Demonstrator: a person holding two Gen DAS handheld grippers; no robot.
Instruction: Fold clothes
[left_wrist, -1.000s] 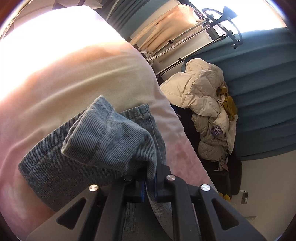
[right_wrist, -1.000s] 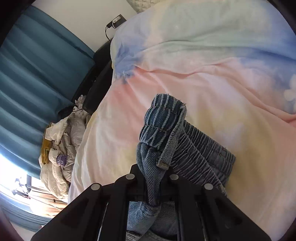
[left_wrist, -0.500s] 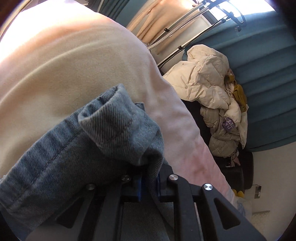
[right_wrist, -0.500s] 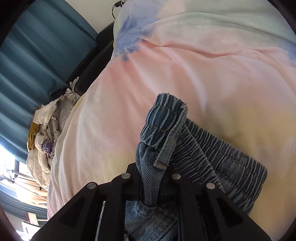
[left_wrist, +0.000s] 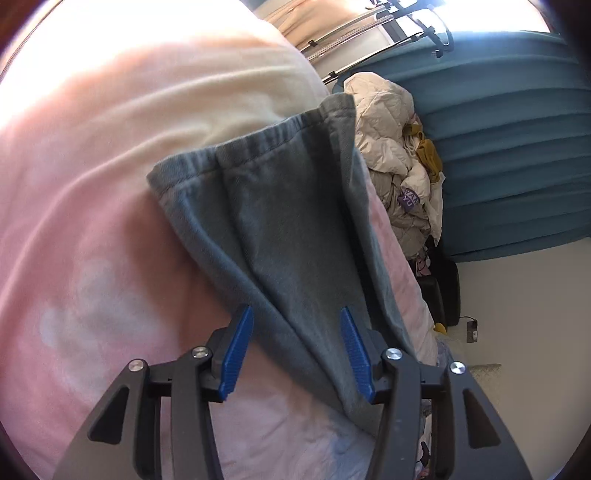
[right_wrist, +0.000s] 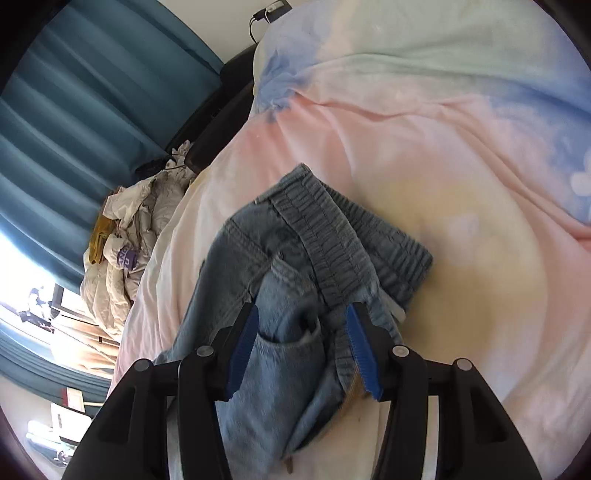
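In the left wrist view a pink and cream bedspread (left_wrist: 110, 229) is seen covering the bed, and on it the denim jeans (left_wrist: 288, 229) are laid — a leg end with its hem lying toward the far side of the bedspread, the cloth running back toward the camera. The left hand-held gripper (left_wrist: 297, 350) is held just above the near part of that leg. Its jaws have just been opening and are now spread, with the denim lying between the blue pads (left_wrist: 238, 354) but not pressed by them. To the right of the jeans, past the bed's edge, a heap of cream padded jackets (left_wrist: 399, 155) is piled against a teal curtain (left_wrist: 517, 147), and a metal rack (left_wrist: 388, 22) is seen above the heap.

In the right wrist view the teal curtain (right_wrist: 74, 122) and the jacket heap (right_wrist: 129, 251) are found to the left of the jeans (right_wrist: 295, 266). The waist end is shown here — the gathered elastic waistband (right_wrist: 332, 236) lies bunched on the bedspread (right_wrist: 461, 184), with a pocket opening nearer the camera. The right hand-held gripper (right_wrist: 301, 350) is placed over this end; its jaws have likewise just been opening and are spread apart, the denim loose between the pads (right_wrist: 243, 347), not pinched. Right of the jeans, only the pink, yellow and blue bedspread is seen.
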